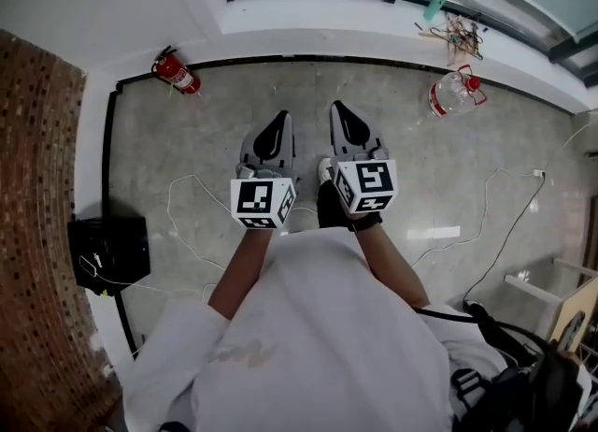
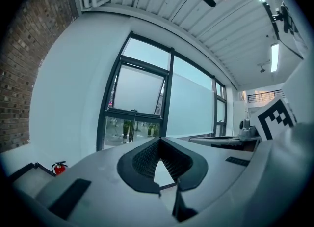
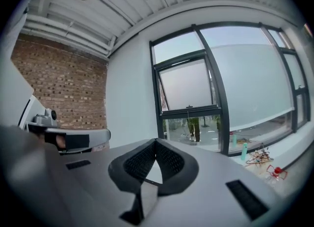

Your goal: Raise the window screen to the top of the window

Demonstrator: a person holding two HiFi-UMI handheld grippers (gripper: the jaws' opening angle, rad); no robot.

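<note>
Grey stone floor (image 1: 224, 112), a brick wall (image 1: 37, 234) on the person's left, and the window dead ahead, so nothing has been touched yet. The window screen (image 3: 185, 86) is the pale frosted sheet in the narrower sash, well apart from both grippers. It hangs down to a dark bottom bar (image 3: 190, 108) with clear glass below it, so there's a good way to go to the top. The left gripper (image 1: 280, 120) and right gripper (image 1: 338, 108) sit side by side in front of the person's chest. Both have their fingers (image 2: 142, 162) pinched together with nothing between them. Handling guess: a screen like this is light and floppy, and the sheet itself probably creases or tears if pinched. The stiff bottom bar looks like the place to take hold, ideally near the middle so it goes up level and doesn't jam on one side. There seems to be a small tab at the bar's centre, but it's too tiny to be sure. Headcount: two grippers, one screen on that sash, plus a wider pale sheet (image 3: 255, 86) over the pane beside it. There's also one fire extinguisher (image 1: 176, 72), one clear bottle (image 1: 453, 93) with a red cap, one black box (image 1: 110, 251) on the floor, and a tangle of odds and ends (image 1: 458, 37) on the sill.
</note>
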